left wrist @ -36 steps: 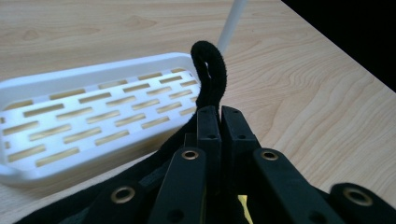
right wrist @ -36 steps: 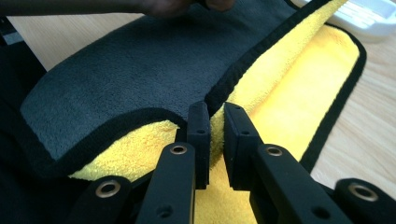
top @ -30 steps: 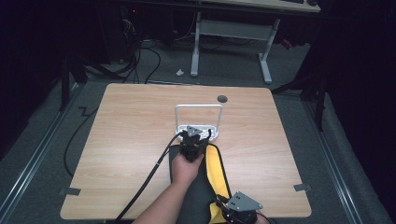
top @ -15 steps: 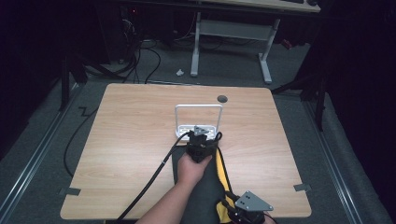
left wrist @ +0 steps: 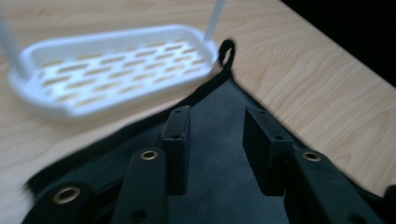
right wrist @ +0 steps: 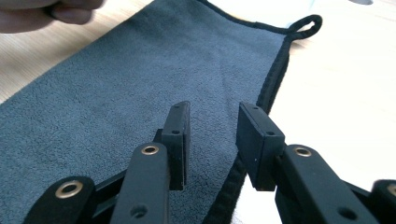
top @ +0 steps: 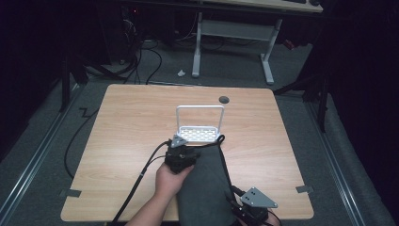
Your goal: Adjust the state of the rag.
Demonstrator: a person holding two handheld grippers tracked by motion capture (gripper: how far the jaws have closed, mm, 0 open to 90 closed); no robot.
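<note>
A dark grey cloth (top: pixel 207 188) with a black hem lies flat on the wooden table (top: pixel 127 117); its corner loop (top: pixel 221 138) touches the white slotted rack (top: pixel 200 134). My left gripper (top: pixel 182 149), held in a hand, hovers at the cloth's far left corner. Its jaws have just been opening and stand open above the cloth (left wrist: pixel 224 205) with nothing between them, the rack (left wrist: pixel 112 70) just ahead. My right gripper (top: pixel 240 197) sits at the near right edge. Its jaws (right wrist: pixel 215 114) have also just been opening and stand open over the black hem (right wrist: pixel 273 79), apart from the cloth (right wrist: pixel 116 98).
The rack has a tall wire handle (top: pixel 200 108). A round cable hole (top: pixel 224 99) sits near the table's far edge. Black cables (top: pixel 141 179) trail from the left gripper across the table's near left. A desk frame (top: pixel 233 33) stands on the floor beyond.
The cloth's yellow side showed under the left gripper before; now the cloth lies flat, grey side up. The left gripper has drawn back and leftward, and both grippers' jaws have let go.
</note>
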